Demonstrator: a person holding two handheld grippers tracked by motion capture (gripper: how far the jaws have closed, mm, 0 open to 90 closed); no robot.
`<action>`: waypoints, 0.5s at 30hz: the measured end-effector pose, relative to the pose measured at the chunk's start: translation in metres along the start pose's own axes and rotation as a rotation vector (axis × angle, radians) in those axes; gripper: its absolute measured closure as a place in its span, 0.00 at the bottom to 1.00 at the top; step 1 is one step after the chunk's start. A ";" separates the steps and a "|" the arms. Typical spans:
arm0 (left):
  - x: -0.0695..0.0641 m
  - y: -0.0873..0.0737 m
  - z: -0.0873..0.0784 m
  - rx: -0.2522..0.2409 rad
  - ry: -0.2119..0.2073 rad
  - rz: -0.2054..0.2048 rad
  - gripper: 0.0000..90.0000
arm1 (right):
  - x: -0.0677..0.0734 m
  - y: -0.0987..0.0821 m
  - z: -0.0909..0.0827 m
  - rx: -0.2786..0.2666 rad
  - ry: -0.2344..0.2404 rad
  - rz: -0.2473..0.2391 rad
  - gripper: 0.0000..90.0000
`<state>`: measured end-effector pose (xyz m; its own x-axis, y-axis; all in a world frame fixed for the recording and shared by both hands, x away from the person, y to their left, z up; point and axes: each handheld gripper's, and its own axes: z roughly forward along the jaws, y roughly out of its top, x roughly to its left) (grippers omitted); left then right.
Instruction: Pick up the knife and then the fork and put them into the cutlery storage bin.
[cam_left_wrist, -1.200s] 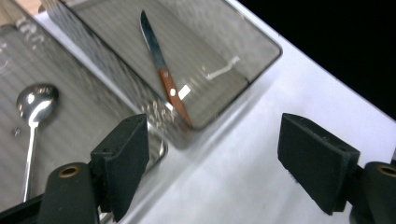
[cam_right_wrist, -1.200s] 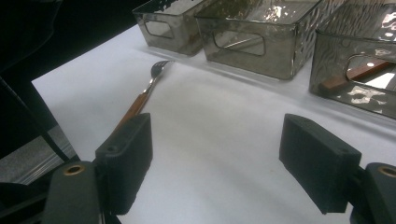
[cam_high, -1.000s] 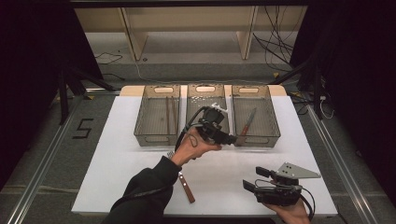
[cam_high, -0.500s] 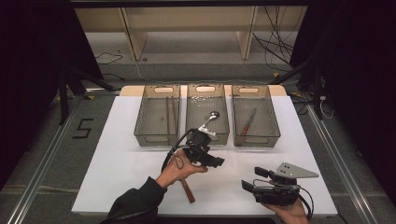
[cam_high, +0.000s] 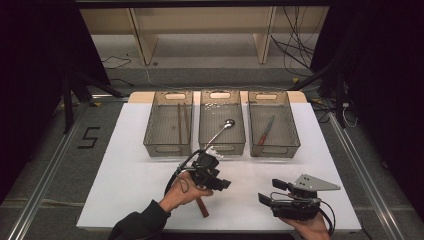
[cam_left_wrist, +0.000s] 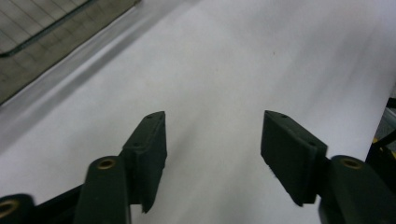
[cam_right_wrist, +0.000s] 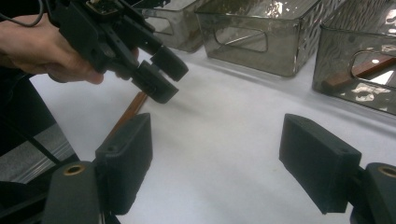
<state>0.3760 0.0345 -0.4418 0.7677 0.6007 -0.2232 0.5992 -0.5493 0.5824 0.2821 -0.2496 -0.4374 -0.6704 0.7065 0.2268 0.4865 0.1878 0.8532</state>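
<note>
Brown-handled utensil flat on white table at 6 o'clock from middle bin, partly hidden under left hand; type not discernible. Left gripper just above it, jaws part-open, just been closing, nothing between them. Right gripper at 3 o'clock from utensil, well apart, jaws wide, empty. Spoon in middle bin. Chopsticks in left bin. Brown-handled knife in right bin.
</note>
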 end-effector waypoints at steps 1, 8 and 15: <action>-0.001 -0.002 -0.001 0.007 0.005 0.009 0.52 | 0.000 0.000 0.000 -0.001 0.000 0.000 0.29; -0.006 -0.019 -0.002 0.066 0.004 0.066 0.78 | 0.001 0.000 0.000 0.000 0.001 0.002 0.29; -0.009 -0.039 -0.001 0.120 0.008 0.080 0.95 | 0.001 0.000 0.000 0.004 0.001 0.001 0.29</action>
<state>0.3454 0.0512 -0.4616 0.8123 0.5569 -0.1734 0.5597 -0.6604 0.5006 0.2818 -0.2485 -0.4369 -0.6708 0.7058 0.2279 0.4890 0.1898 0.8514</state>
